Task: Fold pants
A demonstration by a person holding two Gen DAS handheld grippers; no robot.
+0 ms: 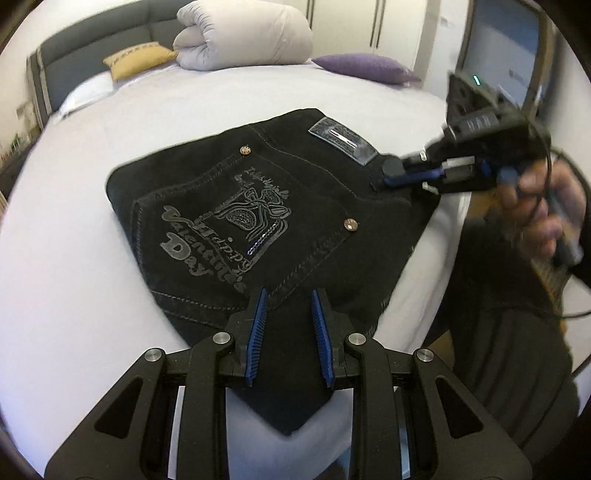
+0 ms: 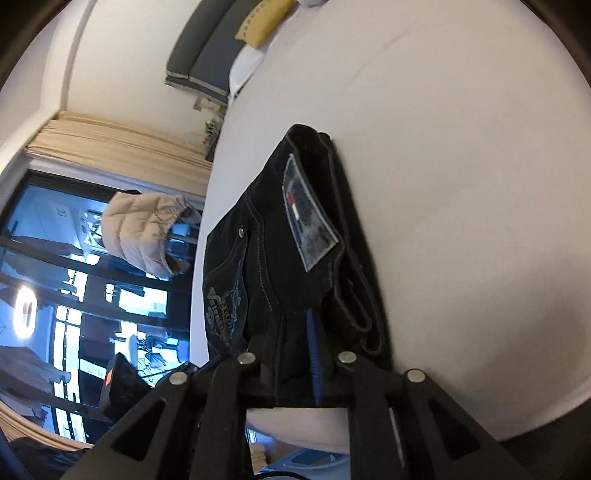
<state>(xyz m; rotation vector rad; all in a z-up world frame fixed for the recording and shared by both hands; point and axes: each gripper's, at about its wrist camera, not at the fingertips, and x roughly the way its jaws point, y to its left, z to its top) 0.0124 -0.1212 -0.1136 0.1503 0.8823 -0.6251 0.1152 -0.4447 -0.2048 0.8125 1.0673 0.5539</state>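
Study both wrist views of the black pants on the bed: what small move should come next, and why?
Probably open the right gripper and draw it back. The black pants already lie as a compact folded stack on the bed, the left gripper is open, and only the right one seems pinched on the waistband edge near the patch.

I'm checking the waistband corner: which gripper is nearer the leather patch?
Right. The right gripper is at the waistband edge beside the leather patch; the left gripper hovers open over the pants' opposite edge.

Location: a home bedroom. Identifying features are a bed with grey headboard, pillows, a rolled duvet, wardrobe doors and window curtains.
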